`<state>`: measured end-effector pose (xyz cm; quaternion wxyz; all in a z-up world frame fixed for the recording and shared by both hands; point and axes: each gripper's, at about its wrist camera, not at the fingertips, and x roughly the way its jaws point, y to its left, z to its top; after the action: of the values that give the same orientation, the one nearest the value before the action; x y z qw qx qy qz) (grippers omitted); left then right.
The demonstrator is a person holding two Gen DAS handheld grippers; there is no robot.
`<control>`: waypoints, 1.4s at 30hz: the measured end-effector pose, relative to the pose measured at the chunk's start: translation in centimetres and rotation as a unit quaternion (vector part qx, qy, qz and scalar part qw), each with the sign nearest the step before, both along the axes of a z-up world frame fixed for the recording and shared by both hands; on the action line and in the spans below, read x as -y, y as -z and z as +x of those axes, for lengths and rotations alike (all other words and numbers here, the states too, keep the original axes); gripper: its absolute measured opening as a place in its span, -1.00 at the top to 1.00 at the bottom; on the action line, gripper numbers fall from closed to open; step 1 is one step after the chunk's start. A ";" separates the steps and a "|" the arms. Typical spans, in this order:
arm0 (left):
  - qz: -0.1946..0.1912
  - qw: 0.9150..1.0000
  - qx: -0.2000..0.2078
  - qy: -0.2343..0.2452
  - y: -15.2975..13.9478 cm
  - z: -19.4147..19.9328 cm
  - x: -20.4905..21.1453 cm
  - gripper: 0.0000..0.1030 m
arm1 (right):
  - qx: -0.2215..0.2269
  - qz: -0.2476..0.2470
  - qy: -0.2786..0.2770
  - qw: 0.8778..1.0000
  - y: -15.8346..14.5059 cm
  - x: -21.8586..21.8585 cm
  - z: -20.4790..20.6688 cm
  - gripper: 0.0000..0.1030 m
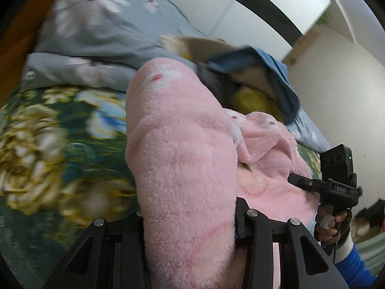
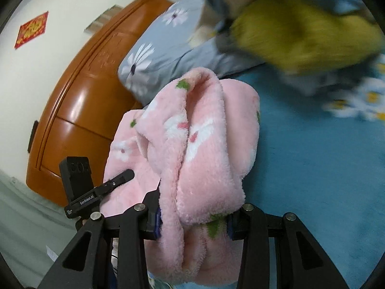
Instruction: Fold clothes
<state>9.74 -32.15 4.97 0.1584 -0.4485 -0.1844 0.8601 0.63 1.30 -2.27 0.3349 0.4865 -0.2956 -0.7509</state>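
Observation:
A fluffy pink garment (image 1: pixel 182 144) with white flowers lies bunched on the bed. My left gripper (image 1: pixel 190 219) is shut on a thick fold of it; the fabric covers the fingertips. My right gripper (image 2: pixel 192 216) is shut on another bunched fold of the same pink garment (image 2: pixel 204 132), which hangs over the jaws. The right gripper also shows in the left wrist view (image 1: pixel 336 187), at the garment's right side. The left gripper shows in the right wrist view (image 2: pixel 81 192), at the garment's left side.
The bed has a dark floral cover (image 1: pixel 48 144) that looks blue in the right view (image 2: pixel 312 168). Grey flowered pillows (image 1: pixel 96 24) lie at the head. A pile of blue and yellow clothes (image 1: pixel 252 84) sits behind the garment. An orange wooden headboard (image 2: pixel 84 96) stands on the left.

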 end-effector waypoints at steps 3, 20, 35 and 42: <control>-0.004 1.000 -0.010 -0.024 0.7 0.4 3.6 0.18 | 0.007 0.001 -0.022 1.000 0.6 3.8 -1.3 0.21; 0.016 0.998 0.021 -0.064 9.9 -0.6 8.3 0.00 | 0.066 0.028 -0.025 0.997 7.5 6.2 -1.2 0.08; -0.128 0.969 -0.100 -0.188 1.8 5.0 6.1 -0.35 | -0.113 0.154 0.015 0.981 0.1 3.4 2.3 0.07; -0.207 0.962 -0.088 -0.157 4.7 4.9 1.4 -0.37 | -0.206 0.208 -0.063 0.954 -1.8 8.9 5.0 0.07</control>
<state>14.62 -33.57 0.23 -0.0589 -0.3594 -0.0560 0.9296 5.65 -7.63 -0.51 0.3265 0.3974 -0.0263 -0.8572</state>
